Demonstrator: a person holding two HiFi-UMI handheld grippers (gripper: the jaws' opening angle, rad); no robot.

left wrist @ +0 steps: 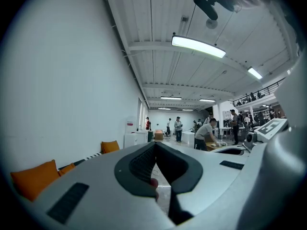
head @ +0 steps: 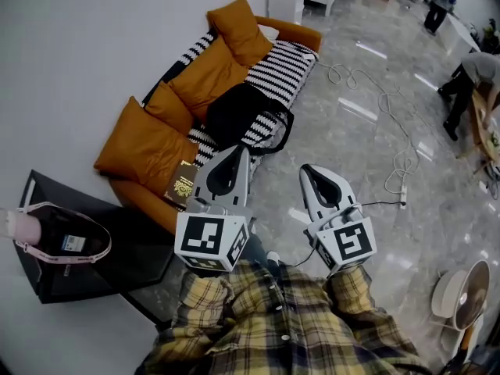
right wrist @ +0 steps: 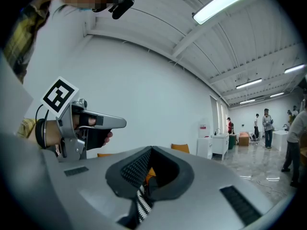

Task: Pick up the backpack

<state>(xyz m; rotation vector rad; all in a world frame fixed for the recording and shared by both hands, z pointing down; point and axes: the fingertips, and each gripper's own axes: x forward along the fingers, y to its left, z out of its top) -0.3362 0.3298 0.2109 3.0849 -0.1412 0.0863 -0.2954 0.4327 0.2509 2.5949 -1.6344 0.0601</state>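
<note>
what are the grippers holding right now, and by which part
Nothing is held. The left gripper and right gripper are both shut and empty; the backpack lies untouched on the sofa.

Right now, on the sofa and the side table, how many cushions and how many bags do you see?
Orange cushions: 4
Black backpack: 1
Pink-trimmed bag: 1
Total: 6

Black backpack, lying on striped sofa
</note>
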